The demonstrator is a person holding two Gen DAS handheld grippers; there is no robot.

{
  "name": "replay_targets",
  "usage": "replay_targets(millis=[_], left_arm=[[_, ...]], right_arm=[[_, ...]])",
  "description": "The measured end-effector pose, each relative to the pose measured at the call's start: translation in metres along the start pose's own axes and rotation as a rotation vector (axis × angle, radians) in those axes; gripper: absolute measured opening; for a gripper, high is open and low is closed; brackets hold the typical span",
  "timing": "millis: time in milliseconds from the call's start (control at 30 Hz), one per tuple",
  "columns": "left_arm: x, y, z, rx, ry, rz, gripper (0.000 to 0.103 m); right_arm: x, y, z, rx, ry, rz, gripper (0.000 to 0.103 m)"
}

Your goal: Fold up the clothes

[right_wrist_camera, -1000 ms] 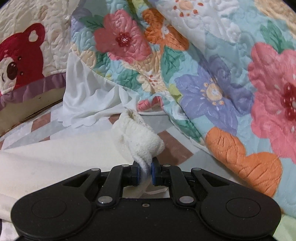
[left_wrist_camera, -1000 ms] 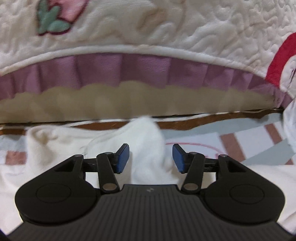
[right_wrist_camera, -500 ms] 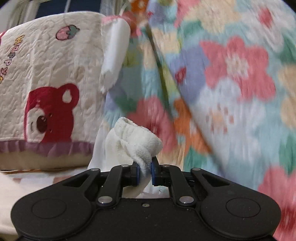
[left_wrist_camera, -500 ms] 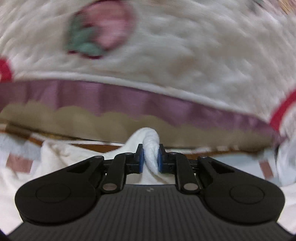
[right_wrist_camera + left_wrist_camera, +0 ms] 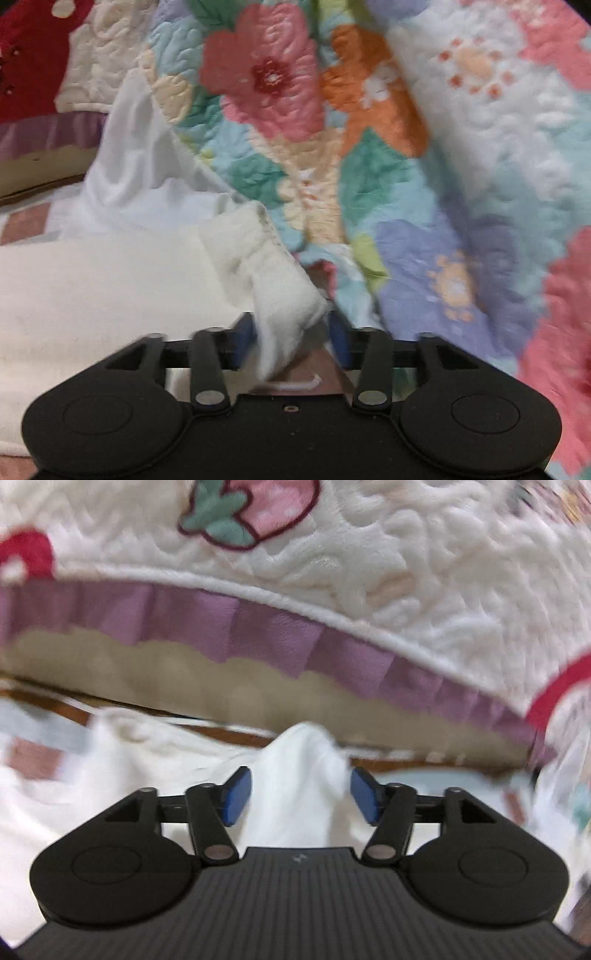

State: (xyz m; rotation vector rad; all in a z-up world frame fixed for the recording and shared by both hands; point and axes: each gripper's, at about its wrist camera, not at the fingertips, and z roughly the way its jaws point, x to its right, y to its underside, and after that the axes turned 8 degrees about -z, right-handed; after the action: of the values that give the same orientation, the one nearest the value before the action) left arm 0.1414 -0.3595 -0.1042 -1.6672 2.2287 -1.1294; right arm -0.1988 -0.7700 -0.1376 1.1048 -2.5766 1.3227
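Left wrist view: left gripper fingers opening, pads clear of the peak of white garment standing between them; the garment lies on the bed below a cream quilted cushion, picture blurred. Right wrist view: right gripper fingers opening, a bunched garment corner between them beside the floral quilt; contact with the left pad unclear through blur.

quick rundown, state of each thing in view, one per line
left gripper: jaws opening, pads off the cloth peak between them
right gripper: jaws opening, cloth corner between them
white fleecy garment: bunched at both corners, rest lying flat
floral quilt: heaped, crumpled
cream strawberry quilt: draped
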Motion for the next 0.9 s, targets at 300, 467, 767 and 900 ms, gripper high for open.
replay_targets(millis=[300,467,767,900], left_arm=[[-0.099,0.043,-0.076,-0.078,-0.294,0.175,0.062],[-0.156,0.043,-0.104,-0.168,-0.435,0.222,0.063],[-0.242,0.044,-0.174,-0.119,-0.597,-0.011,0.063],[-0.267,0.054,-0.219,-0.051,-0.588,-0.128,0.063]], right_arm=[[-0.089,-0.048,-0.07,0.188,-0.464,-0.031,0.061],[-0.23,-0.087,-0.131,0.236,-0.876,-0.311,0.061],[-0.444,-0.097,-0.154,0.167,-0.865,-0.62,0.058],[-0.443,-0.104,-0.107,0.034,-0.807,-0.418,0.065]])
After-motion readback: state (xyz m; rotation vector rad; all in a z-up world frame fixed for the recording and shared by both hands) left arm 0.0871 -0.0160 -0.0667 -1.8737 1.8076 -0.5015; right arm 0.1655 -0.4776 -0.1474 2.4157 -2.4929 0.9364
